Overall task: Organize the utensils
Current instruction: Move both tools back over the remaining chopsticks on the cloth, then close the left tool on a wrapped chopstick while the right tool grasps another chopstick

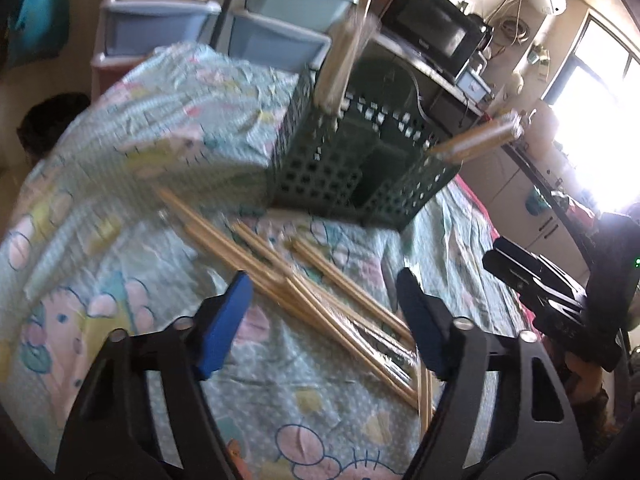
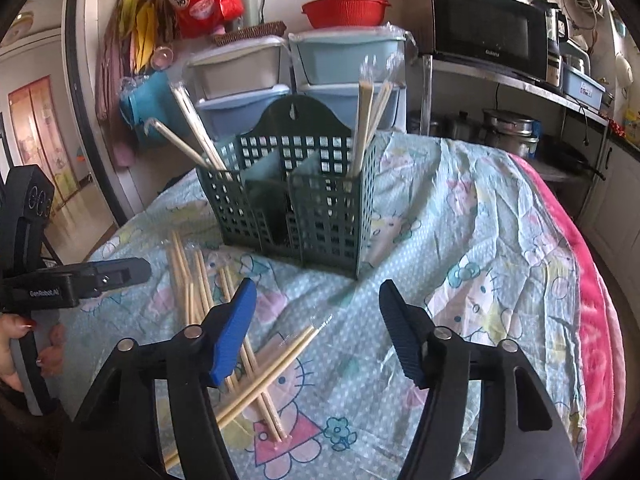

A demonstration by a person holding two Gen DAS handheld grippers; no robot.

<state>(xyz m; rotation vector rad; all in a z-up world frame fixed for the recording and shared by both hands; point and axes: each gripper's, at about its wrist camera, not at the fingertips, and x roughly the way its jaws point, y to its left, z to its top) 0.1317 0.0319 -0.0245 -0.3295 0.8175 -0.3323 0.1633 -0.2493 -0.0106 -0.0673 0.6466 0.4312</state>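
Note:
A dark green perforated utensil holder [image 2: 296, 196] stands on the patterned cloth, also in the left wrist view [image 1: 356, 164]. Wrapped chopstick pairs stand in its left compartment [image 2: 192, 132] and right compartment [image 2: 366, 120]; the middle one looks empty. Several wrapped chopstick pairs [image 2: 224, 312] lie loose on the cloth in front of it, also seen in the left wrist view [image 1: 320, 300]. My left gripper [image 1: 324, 320] is open above the loose chopsticks. My right gripper [image 2: 316, 328] is open and empty, just right of them. The left gripper shows at the left edge of the right wrist view [image 2: 100, 276].
The table wears a light blue cartoon-print cloth [image 2: 460, 240] with a pink blanket [image 2: 600, 340] at its right edge. Stacked plastic storage bins [image 2: 320, 64], a red bowl [image 2: 346, 10] and a black microwave [image 2: 488, 28] stand behind the table.

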